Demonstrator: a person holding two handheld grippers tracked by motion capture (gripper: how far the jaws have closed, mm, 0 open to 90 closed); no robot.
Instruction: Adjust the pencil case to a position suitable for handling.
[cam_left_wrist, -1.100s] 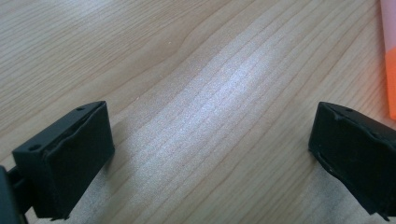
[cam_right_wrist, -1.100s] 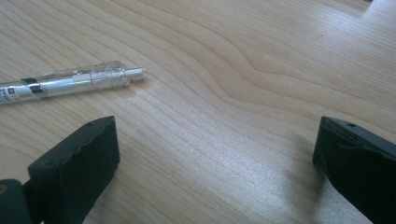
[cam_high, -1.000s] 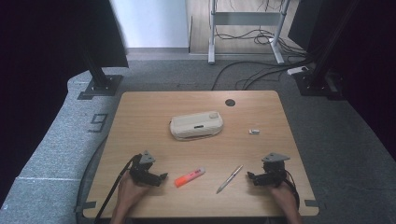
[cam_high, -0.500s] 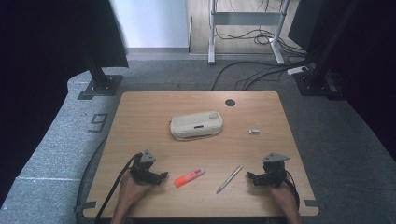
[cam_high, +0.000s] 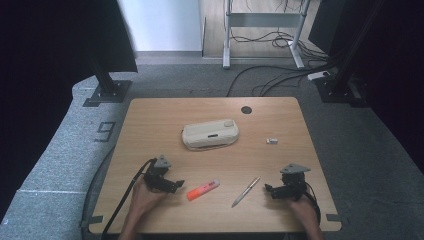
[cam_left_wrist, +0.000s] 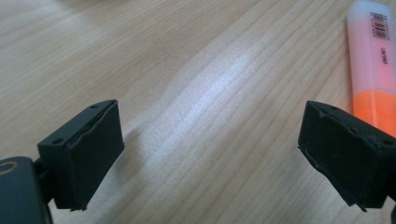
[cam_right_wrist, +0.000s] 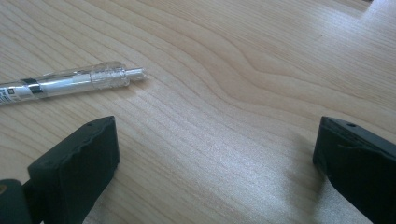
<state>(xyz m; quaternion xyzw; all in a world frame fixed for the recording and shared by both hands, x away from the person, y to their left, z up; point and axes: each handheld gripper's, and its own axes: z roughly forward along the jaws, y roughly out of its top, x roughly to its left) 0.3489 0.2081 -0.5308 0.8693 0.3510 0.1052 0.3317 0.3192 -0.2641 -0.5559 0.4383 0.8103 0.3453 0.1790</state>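
Up close, both grippers rest low on the near edge of the wooden table (cam_high: 150, 120), each facing inward.
Left gripper (cam_high: 176, 185): jaws spread wide with bare wood between them; they have just been closing a little, with nothing between the pads.
Left gripper to highlighter: the orange highlighter (cam_high: 203, 189) lies just beside the jaw tips, toward the table's middle; in the left gripper view it (cam_left_wrist: 376, 70) runs along the right edge, past the right jaw and apart from it.
Highlighter axis: long axis slanted, its pale cap end farther from the person and its orange end nearer the left gripper.
Right gripper (cam_high: 270, 190): jaws spread wide, pinching nothing.
Right gripper to pen: the silver pen (cam_high: 246, 191) lies near the jaw tips toward the middle; in the right gripper view its clear tip (cam_right_wrist: 112, 74) sits beyond the left jaw, apart from it.
Pen axis: slanted the same way as the highlighter.
Nearer hand: left for the highlighter, right for the pen.
Container: a cream pencil case (cam_high: 210, 134) sits mid-table, well beyond both; it looks shut, so its contents cannot be told.
Other items: a small white piece (cam_high: 271, 141) lies to the case's right.
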